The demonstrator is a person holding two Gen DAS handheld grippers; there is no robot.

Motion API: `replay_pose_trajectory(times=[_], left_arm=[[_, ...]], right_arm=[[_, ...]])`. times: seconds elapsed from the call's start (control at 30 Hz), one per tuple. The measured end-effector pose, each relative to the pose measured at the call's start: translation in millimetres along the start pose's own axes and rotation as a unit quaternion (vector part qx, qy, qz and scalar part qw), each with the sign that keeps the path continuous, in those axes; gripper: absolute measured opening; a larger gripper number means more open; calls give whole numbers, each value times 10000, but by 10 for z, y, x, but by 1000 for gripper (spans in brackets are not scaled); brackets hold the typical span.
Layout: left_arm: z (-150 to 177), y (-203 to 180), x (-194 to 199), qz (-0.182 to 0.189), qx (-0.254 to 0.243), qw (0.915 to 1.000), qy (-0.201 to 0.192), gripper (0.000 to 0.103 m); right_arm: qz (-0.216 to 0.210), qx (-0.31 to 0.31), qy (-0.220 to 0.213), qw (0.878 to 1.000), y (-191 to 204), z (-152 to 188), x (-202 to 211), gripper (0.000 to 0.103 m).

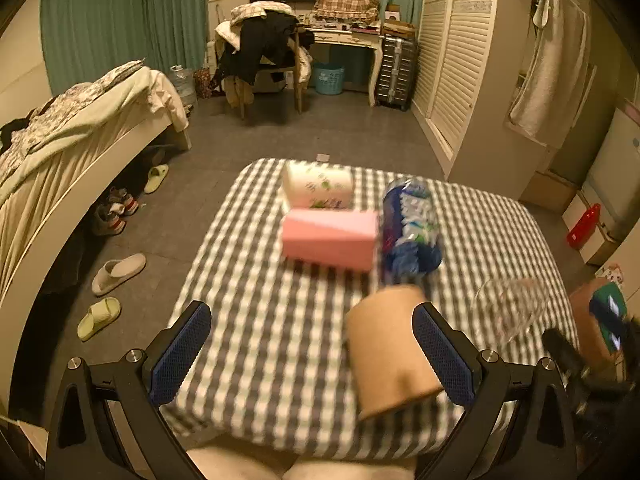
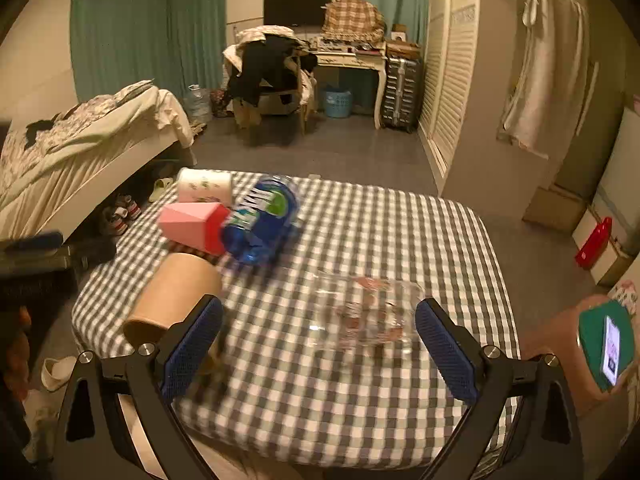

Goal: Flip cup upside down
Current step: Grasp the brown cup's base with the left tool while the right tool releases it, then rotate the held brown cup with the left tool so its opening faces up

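A: Cups on the checkered counter [image 1: 280,340] numbered several, all on their sides. Which lay nearest the grippers?

B: Brown paper cup [image 1: 392,356] lay just inside the right finger [image 1: 444,356] of the left gripper [image 1: 312,356], not gripped. Jaws stood wide apart, holding nothing.

A: And the right gripper [image 2: 320,348]?

B: Jaws also wide. Clear glass cup [image 2: 364,312] lay on its side between and just ahead of the fingertips, blurred; contact could not be told.

A: Other items?

B: Pink cup [image 2: 192,226], white floral cup [image 2: 204,188] and a blue-labelled water bottle [image 2: 264,220] were grouped at the far side of the counter, bottle touching the pink cup. In the right view, the brown paper cup [image 2: 172,300] sat just left of the left finger.
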State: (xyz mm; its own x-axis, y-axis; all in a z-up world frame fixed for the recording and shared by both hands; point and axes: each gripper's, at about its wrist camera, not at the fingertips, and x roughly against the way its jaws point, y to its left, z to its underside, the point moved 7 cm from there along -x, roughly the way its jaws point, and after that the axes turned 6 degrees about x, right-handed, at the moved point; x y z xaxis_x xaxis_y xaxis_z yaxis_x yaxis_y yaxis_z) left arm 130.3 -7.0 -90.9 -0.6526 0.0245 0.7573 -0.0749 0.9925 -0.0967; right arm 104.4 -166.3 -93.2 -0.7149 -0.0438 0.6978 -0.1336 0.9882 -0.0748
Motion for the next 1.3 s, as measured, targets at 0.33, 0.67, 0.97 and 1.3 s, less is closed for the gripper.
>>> replay_pose_trajectory(times=[0.33, 0.67, 0.97, 1.3], left_arm=[[191, -417, -748, 41, -505, 9882, 1444, 103], [571, -619, -978, 475, -722, 9679, 2359, 95], [424, -762, -687, 585, -1222, 9799, 1463, 84], [131, -702, -686, 202, -1423, 9894, -193, 84]], right_arm=[[-274, -673, 243, 9971, -442, 194, -292, 98], [-403, -836, 319, 9952, -522, 287, -402, 98], [-324, -846, 287, 9955, -489, 340, -290, 98], [-201, -740, 325, 9965, -389, 335, -214, 98]])
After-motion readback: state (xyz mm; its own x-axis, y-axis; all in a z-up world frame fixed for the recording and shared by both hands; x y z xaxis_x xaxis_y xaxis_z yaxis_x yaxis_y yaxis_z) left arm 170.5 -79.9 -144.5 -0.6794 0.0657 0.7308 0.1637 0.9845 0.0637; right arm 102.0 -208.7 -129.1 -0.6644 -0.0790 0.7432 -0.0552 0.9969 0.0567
